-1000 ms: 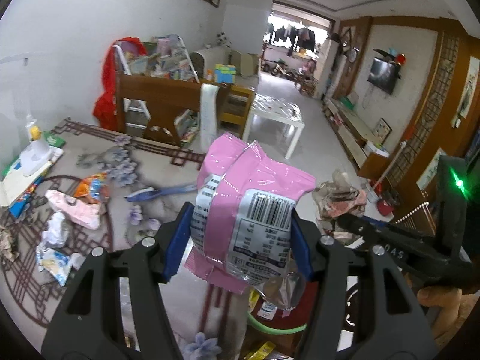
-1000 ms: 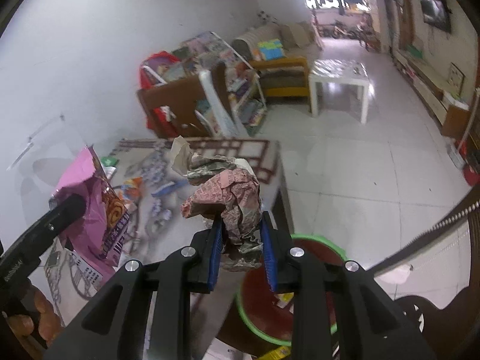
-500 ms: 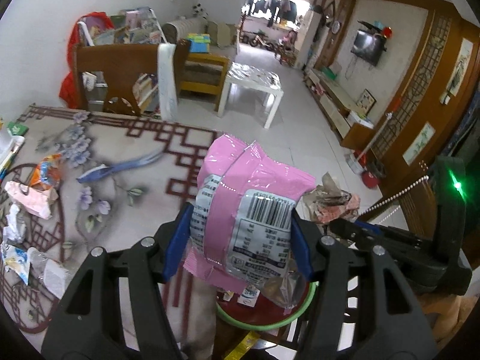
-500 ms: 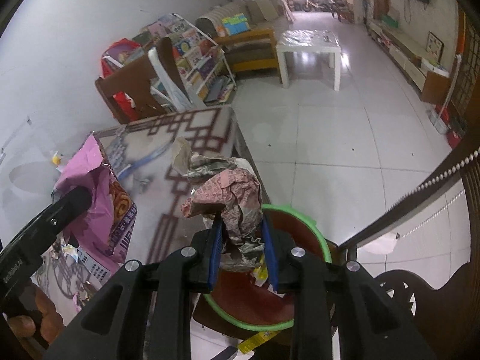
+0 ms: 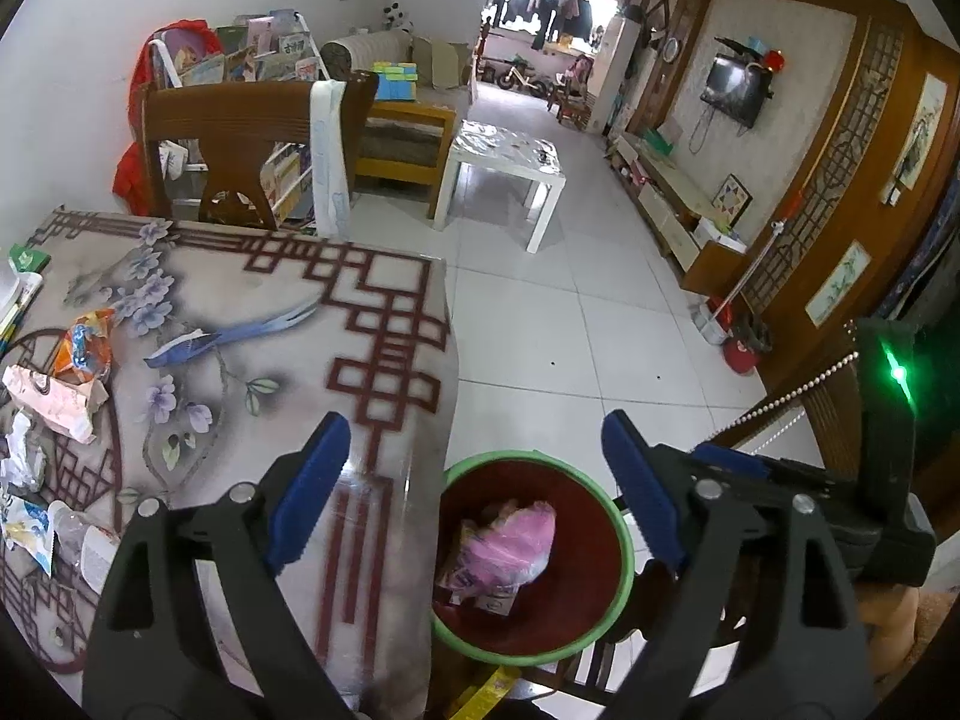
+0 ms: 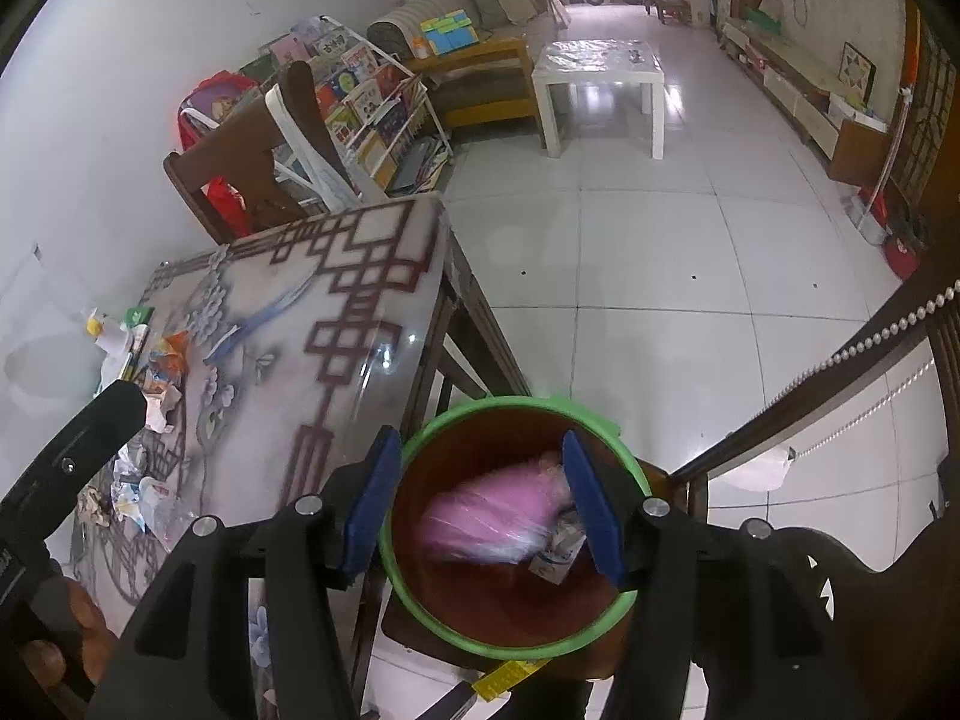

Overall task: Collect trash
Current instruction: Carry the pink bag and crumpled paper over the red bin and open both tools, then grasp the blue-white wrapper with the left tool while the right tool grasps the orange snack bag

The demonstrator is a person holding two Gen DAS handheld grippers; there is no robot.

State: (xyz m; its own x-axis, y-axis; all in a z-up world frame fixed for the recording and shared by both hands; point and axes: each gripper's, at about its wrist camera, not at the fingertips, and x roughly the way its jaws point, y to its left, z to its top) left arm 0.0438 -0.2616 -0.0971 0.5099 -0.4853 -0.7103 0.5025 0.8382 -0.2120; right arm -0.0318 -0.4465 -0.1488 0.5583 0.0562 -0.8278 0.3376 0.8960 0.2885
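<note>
A red bin with a green rim (image 5: 624, 564) stands beside the table's near right edge; it also shows in the right wrist view (image 6: 456, 618). A pink snack bag (image 5: 510, 546) lies inside it, blurred in the right wrist view (image 6: 480, 522). My left gripper (image 5: 474, 492) is open and empty above the bin. My right gripper (image 6: 480, 504) is open and empty right over the bin. Several wrappers (image 5: 60, 378) lie on the patterned table (image 5: 252, 312) at the left.
A wooden chair (image 5: 240, 138) stands behind the table. A white side table (image 5: 510, 156) is on the tiled floor beyond. A dark wooden chair back with a bead string (image 6: 840, 384) rises at the right of the bin.
Both grippers opened over the bin. The pink bag dropped from the left gripper into the bin, and the crumpled paper left the right gripper.
</note>
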